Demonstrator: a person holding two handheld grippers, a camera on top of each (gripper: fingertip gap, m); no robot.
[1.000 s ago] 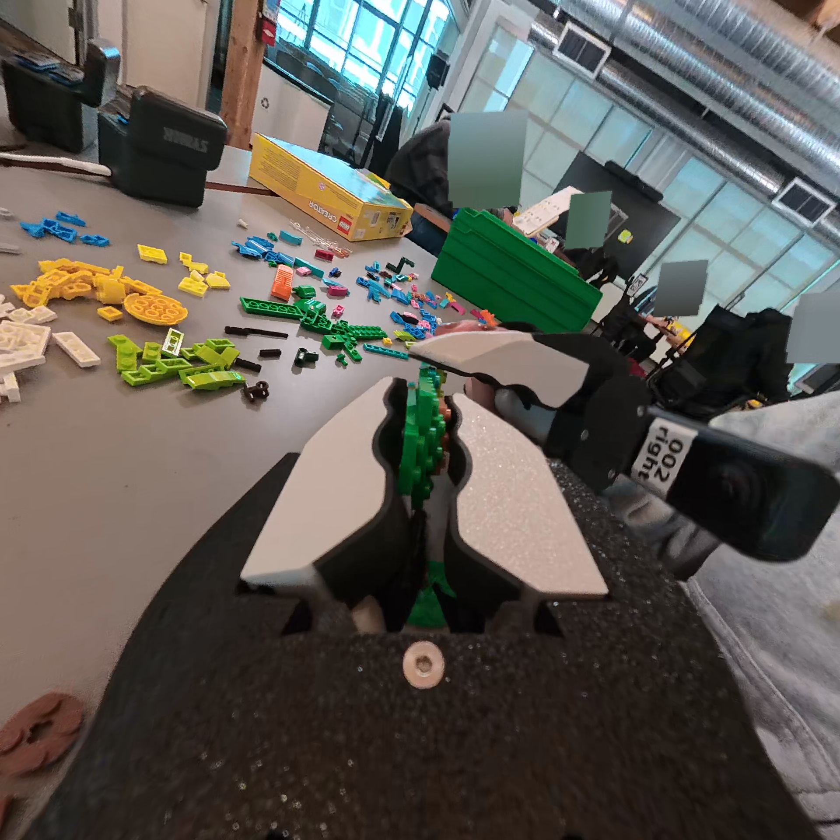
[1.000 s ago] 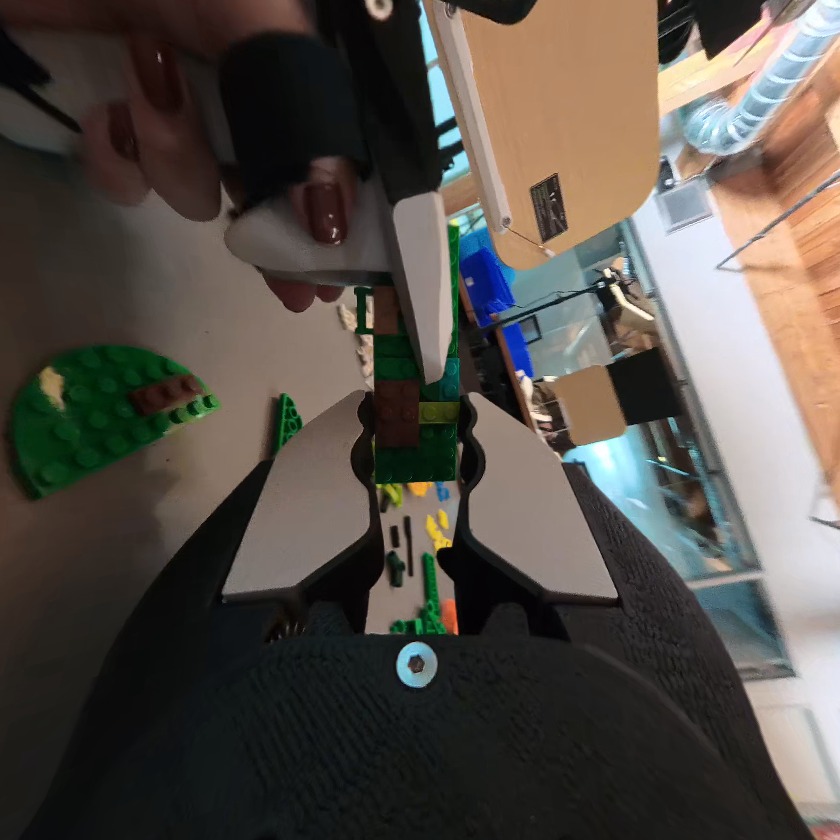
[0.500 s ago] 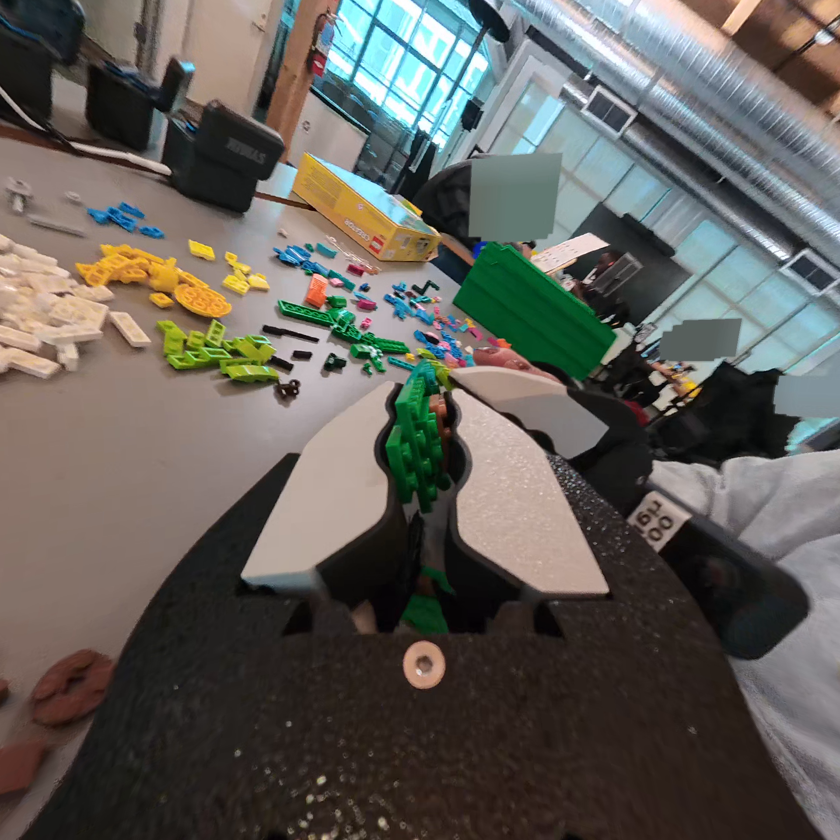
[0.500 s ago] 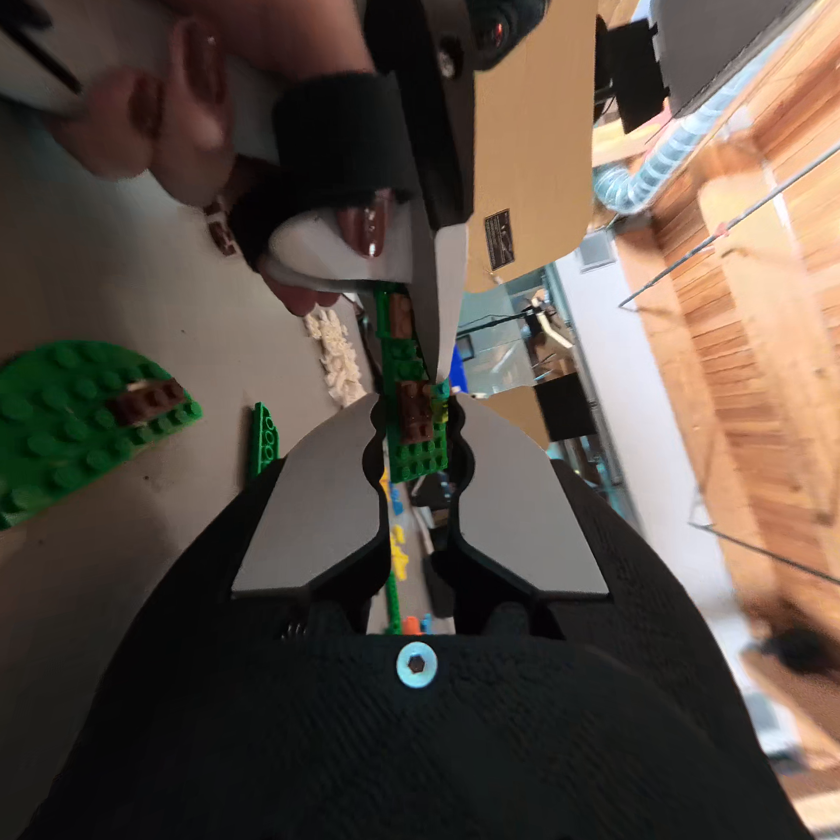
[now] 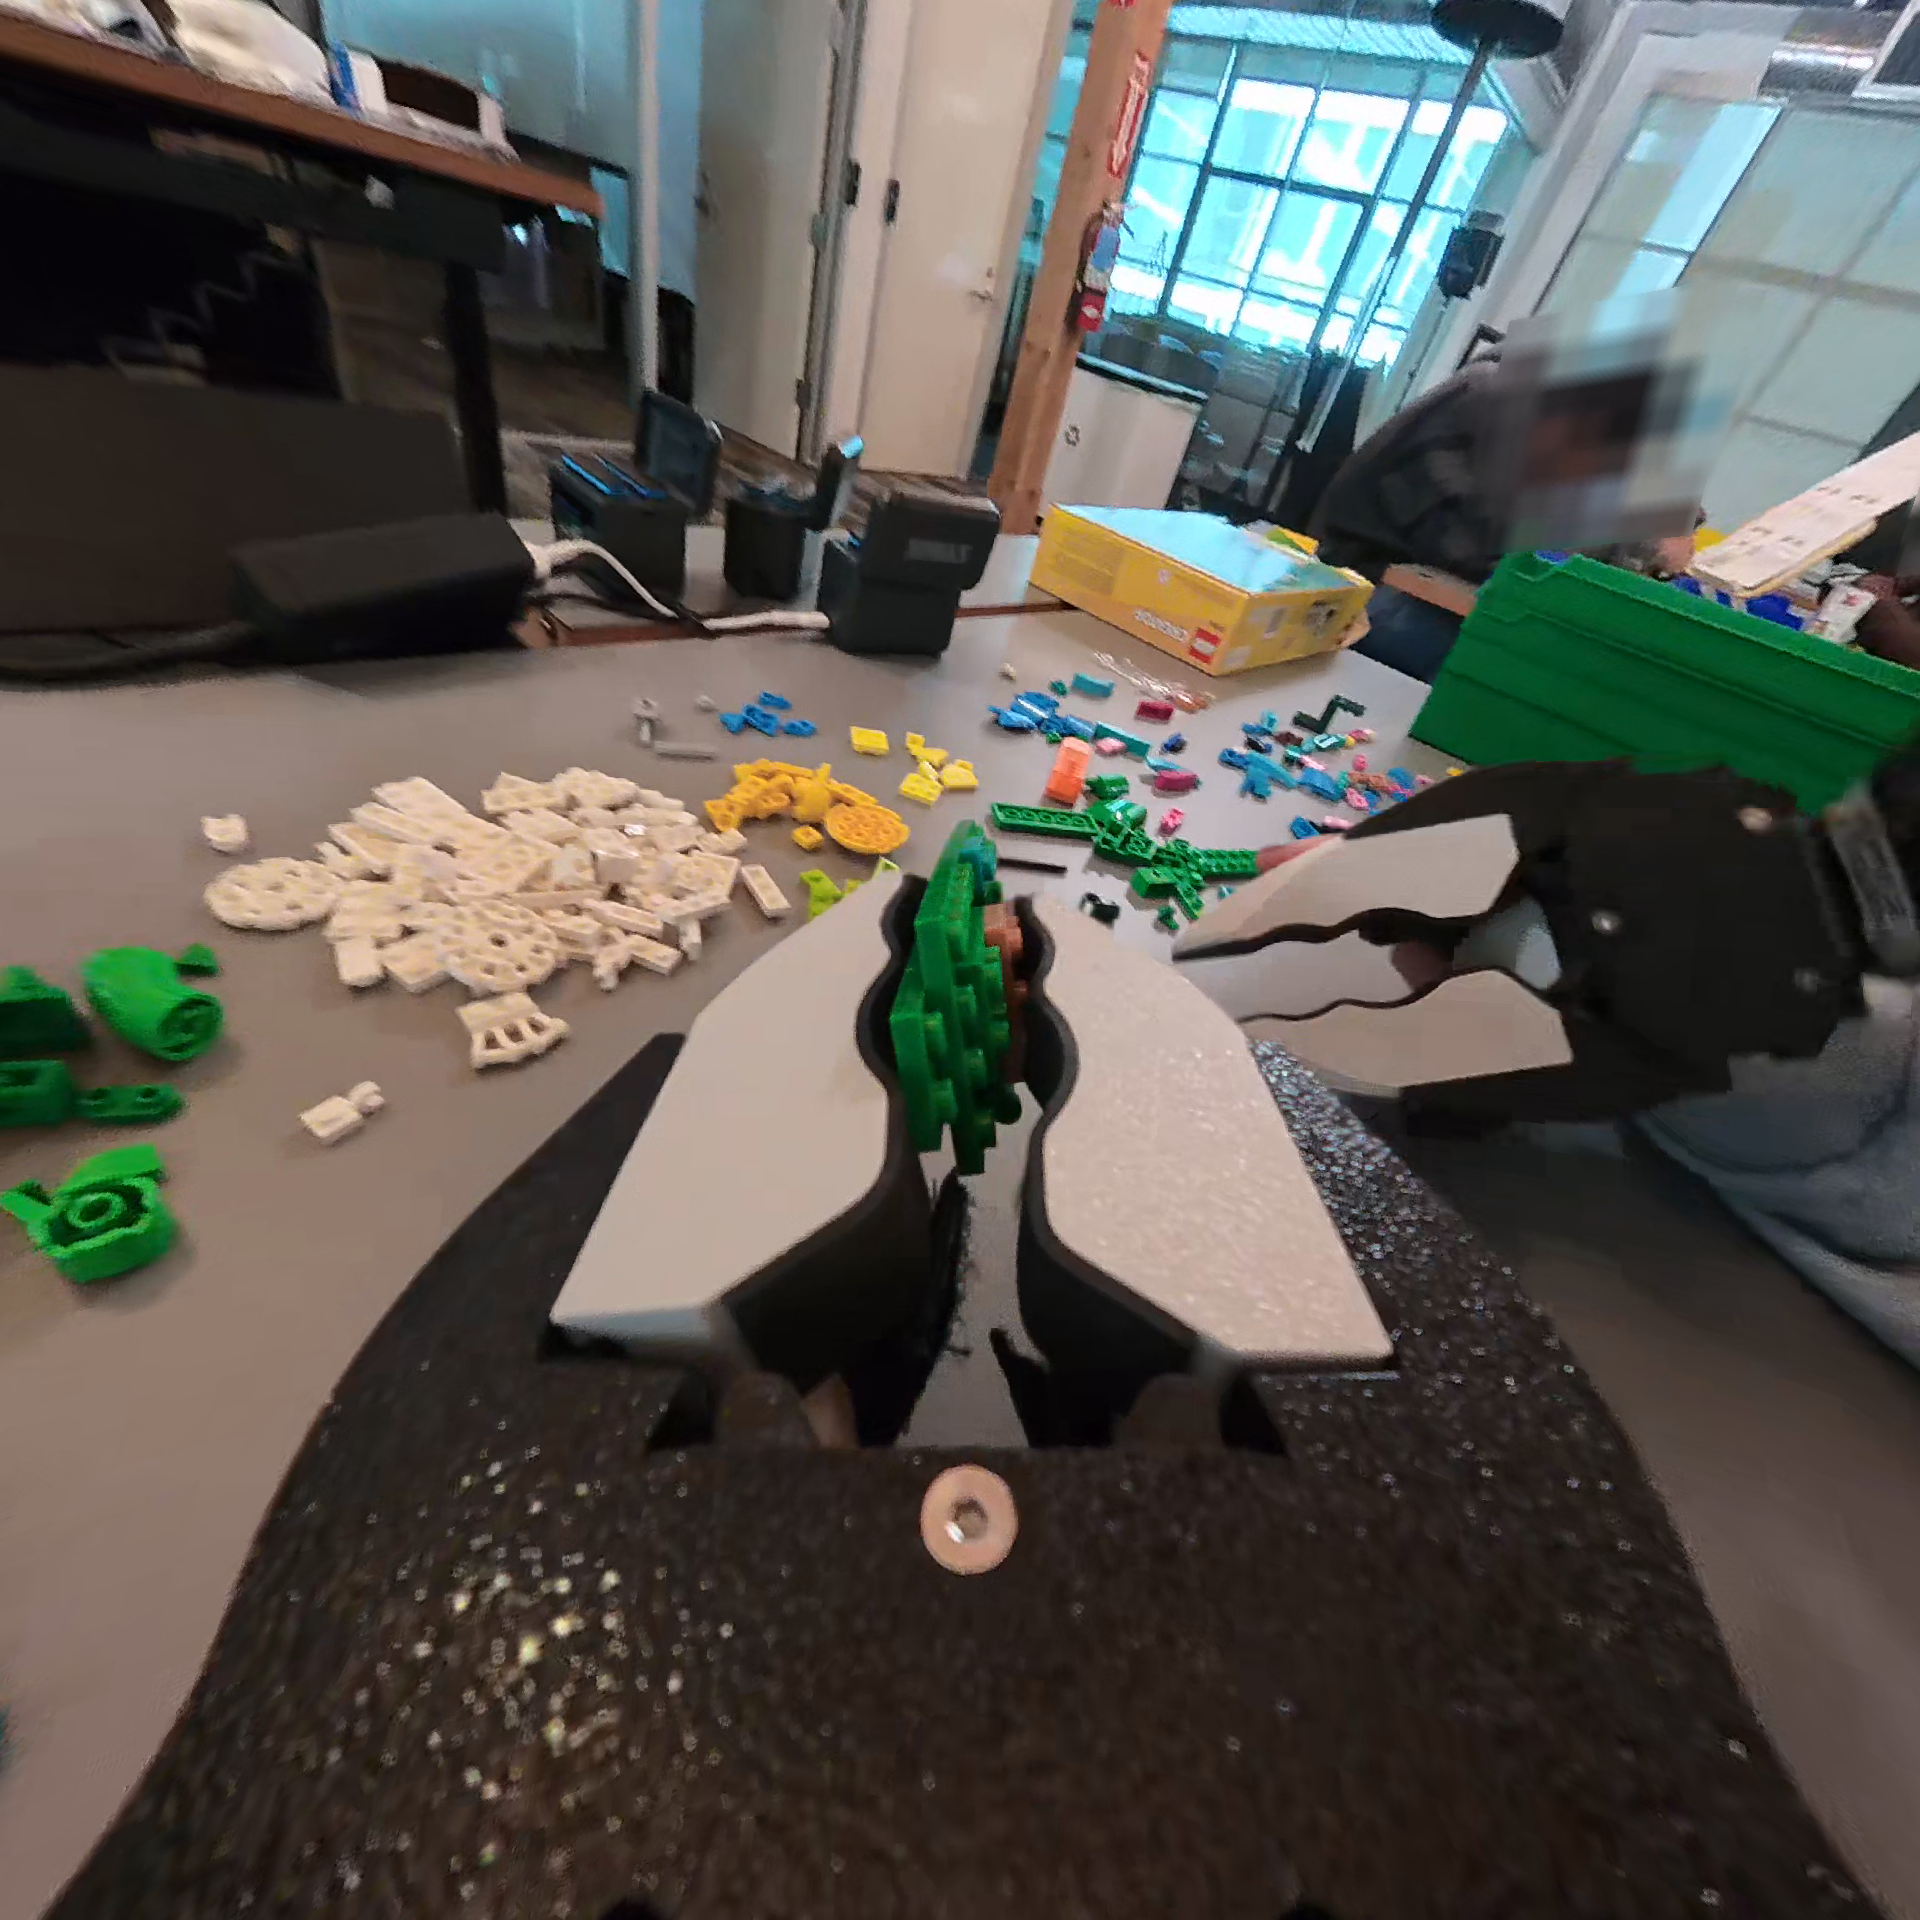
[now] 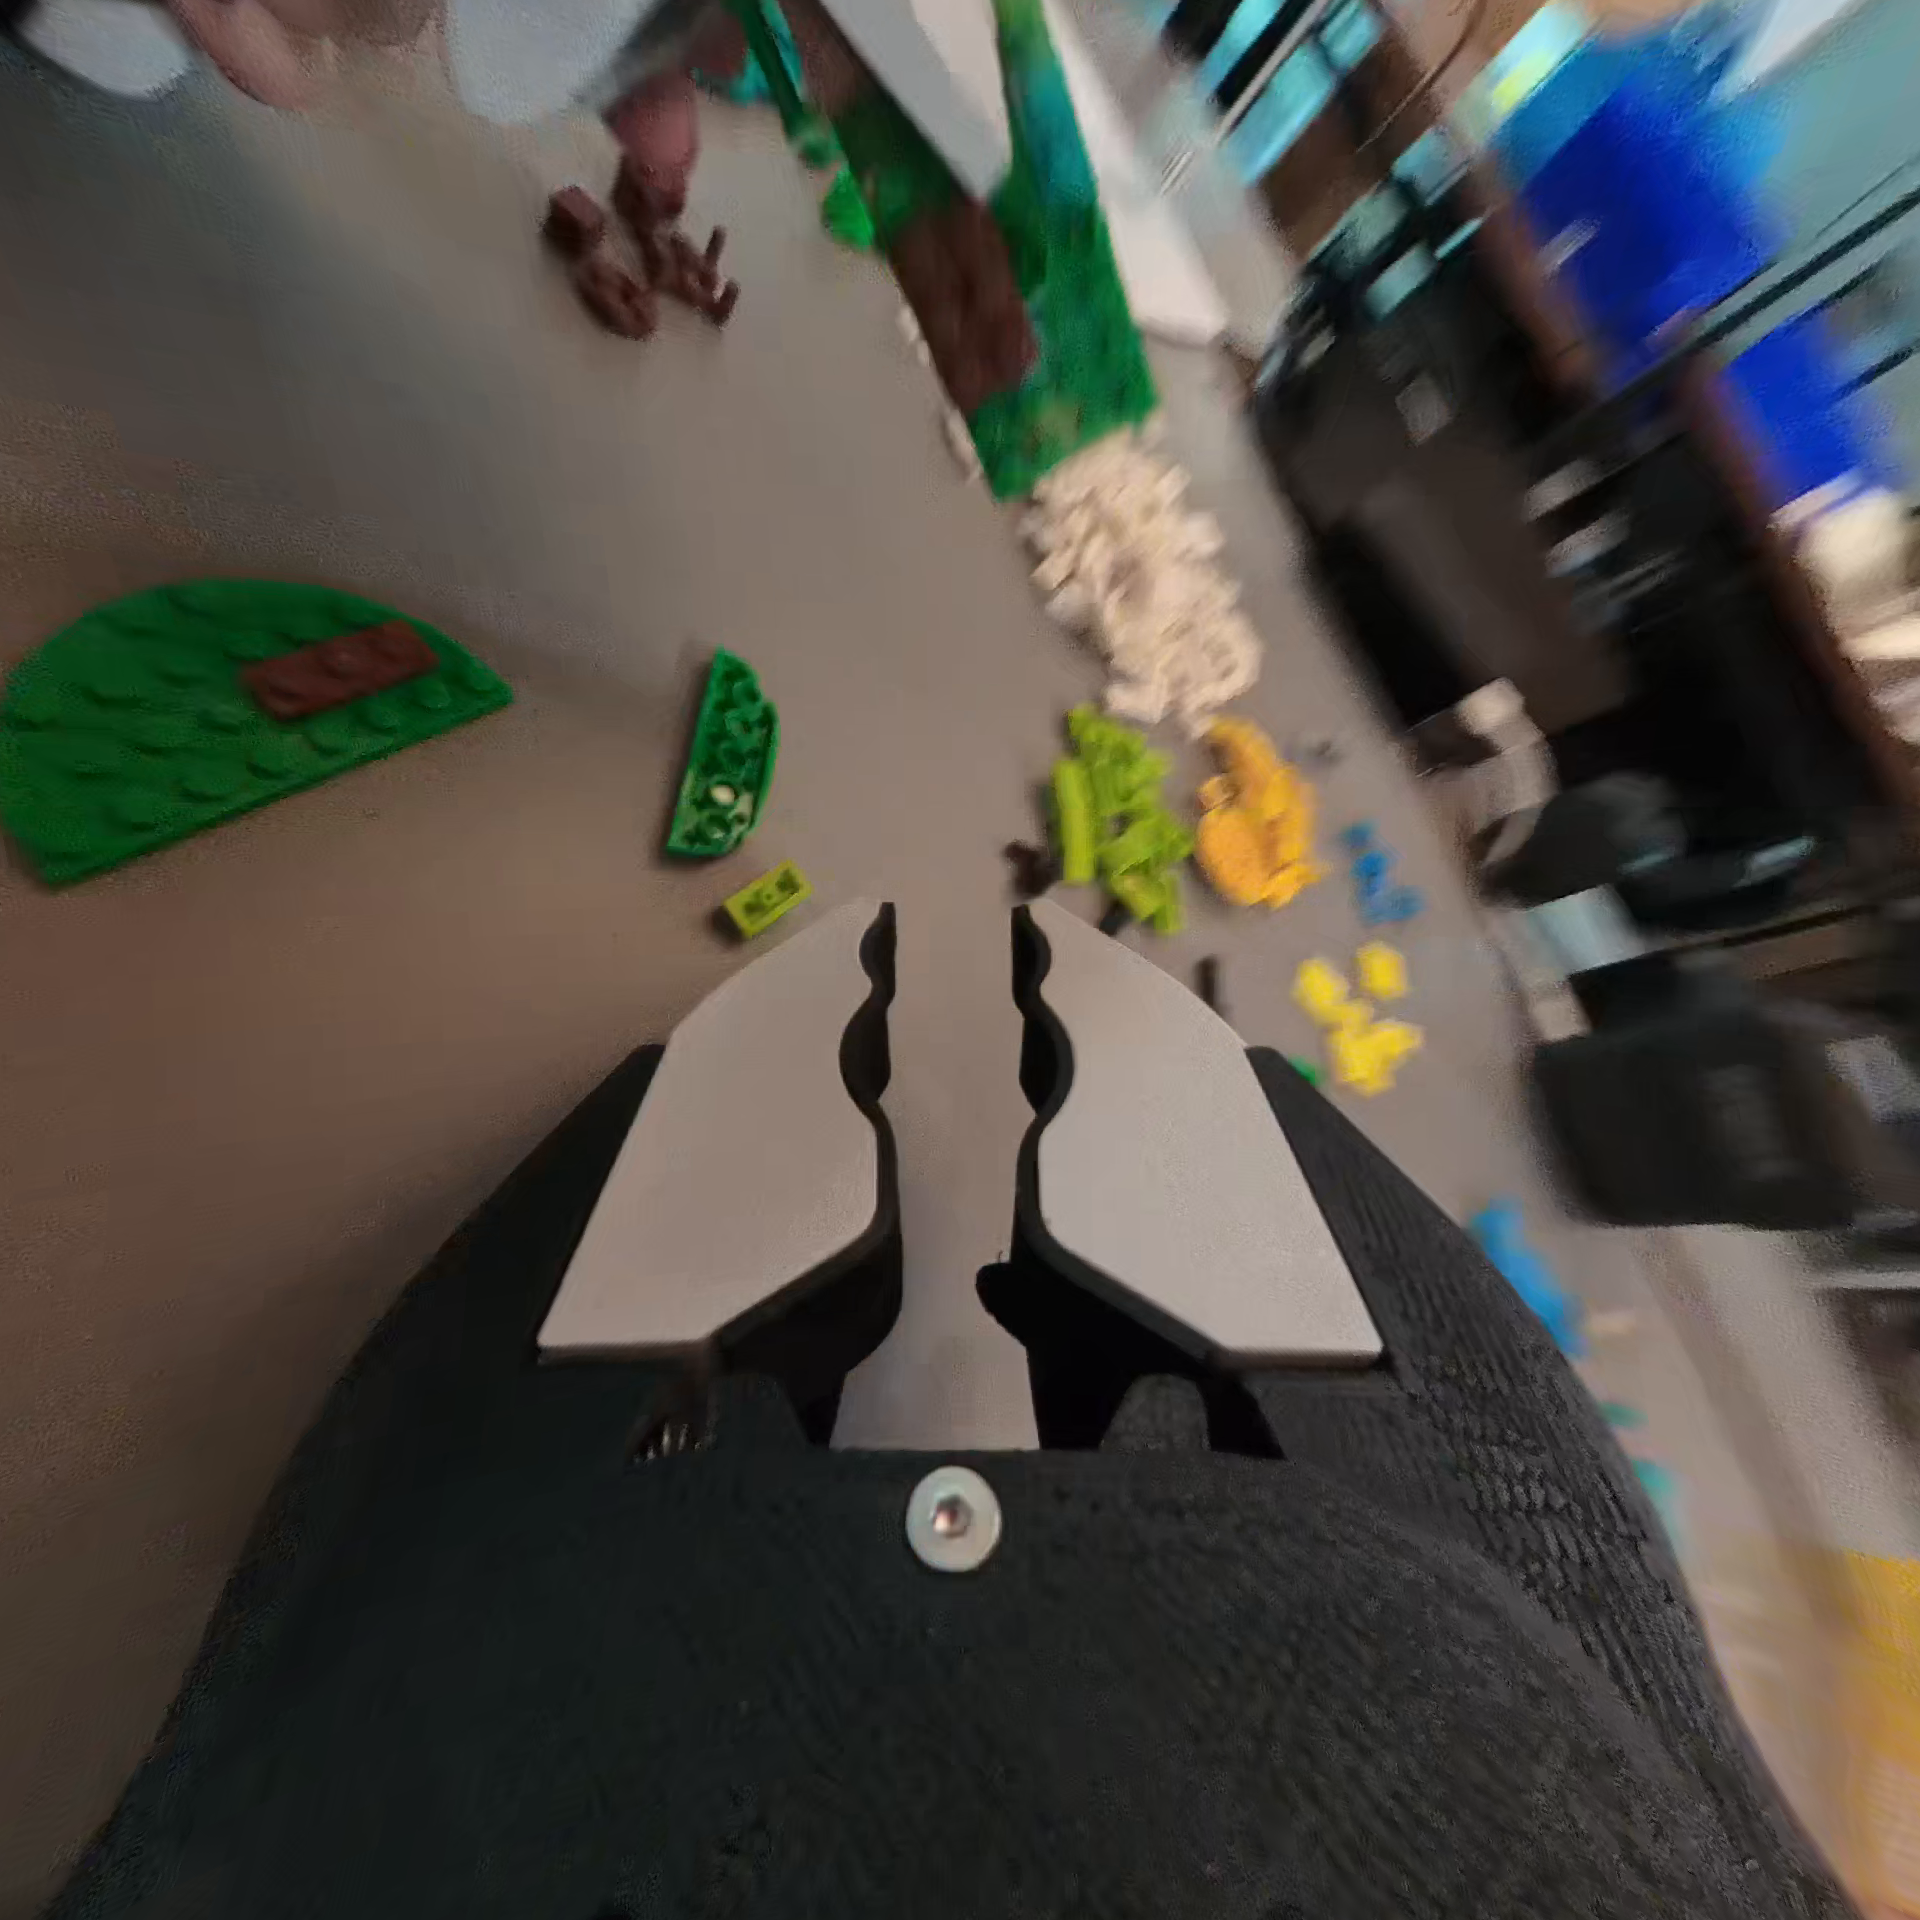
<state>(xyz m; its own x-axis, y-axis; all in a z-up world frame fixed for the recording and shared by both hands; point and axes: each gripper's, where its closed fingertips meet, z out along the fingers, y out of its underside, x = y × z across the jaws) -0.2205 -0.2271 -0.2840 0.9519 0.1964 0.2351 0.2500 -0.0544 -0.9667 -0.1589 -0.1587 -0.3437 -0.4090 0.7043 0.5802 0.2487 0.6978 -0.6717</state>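
My left gripper (image 5: 966, 909) is shut on a green brick assembly (image 5: 951, 1018) with brown pieces on one side, and holds it edge-up above the grey table (image 5: 416, 1195). The same assembly (image 6: 1039, 343) shows blurred at the top of the right wrist view, with a left gripper finger (image 6: 925, 83) on it. My right gripper (image 6: 951, 914) stands a little apart with only bare table between its pads, so it is open and empty. It also shows in the left wrist view (image 5: 1210, 987), just right of the assembly and not touching it. A lime brick (image 6: 767, 899) lies by its left fingertip.
Sorted piles lie on the table: white pieces (image 5: 488, 894), yellow pieces (image 5: 821, 805), green parts (image 5: 145, 997). A half-round green plate (image 6: 156, 748) with a brown piece, a small green curved piece (image 6: 727, 758) and brown bits (image 6: 644, 260) lie nearby. A yellow box (image 5: 1195, 597), green crate (image 5: 1662, 665) and black cases (image 5: 904, 582) stand at the back. One gripper's finger ends stand about 12 cm off the other's.
The assembly's lower end stood between my right gripper's fingers before; that gripper has drawn back with nothing in it and its fingers closer together. My left gripper kept its hold and swung left.
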